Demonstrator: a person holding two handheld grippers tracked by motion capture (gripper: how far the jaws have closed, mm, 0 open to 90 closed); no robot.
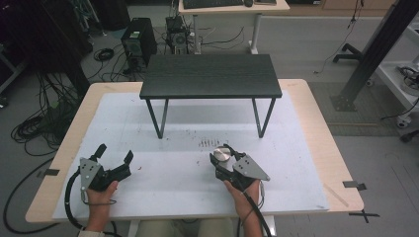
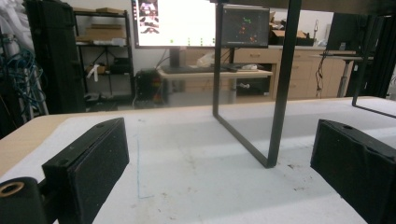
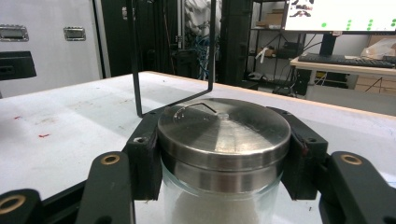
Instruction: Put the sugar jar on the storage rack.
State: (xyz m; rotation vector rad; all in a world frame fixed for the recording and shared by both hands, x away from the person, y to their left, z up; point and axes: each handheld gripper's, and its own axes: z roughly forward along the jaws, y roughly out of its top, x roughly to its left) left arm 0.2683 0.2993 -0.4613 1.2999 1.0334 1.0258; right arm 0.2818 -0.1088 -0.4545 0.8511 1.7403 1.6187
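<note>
A glass jar with a round steel lid (image 3: 224, 133) and white contents stands on the white mat between my right gripper's black jaws. Both pads press its sides just under the lid. From above, the same jar (image 1: 221, 155) shows at the tip of my right gripper (image 1: 222, 159), a little right of the mat's middle. My left gripper (image 1: 114, 156) rests at the near left of the mat, its jaws wide apart with nothing between them. In the left gripper view its two pads (image 2: 95, 161) frame bare mat.
A small black table (image 1: 211, 75) on thin metal legs stands on the far half of the mat. One leg frame (image 2: 275, 116) rises ahead of the left gripper. The wooden tabletop's edge (image 1: 323, 143) runs along the right. Desks, monitors and cables lie beyond.
</note>
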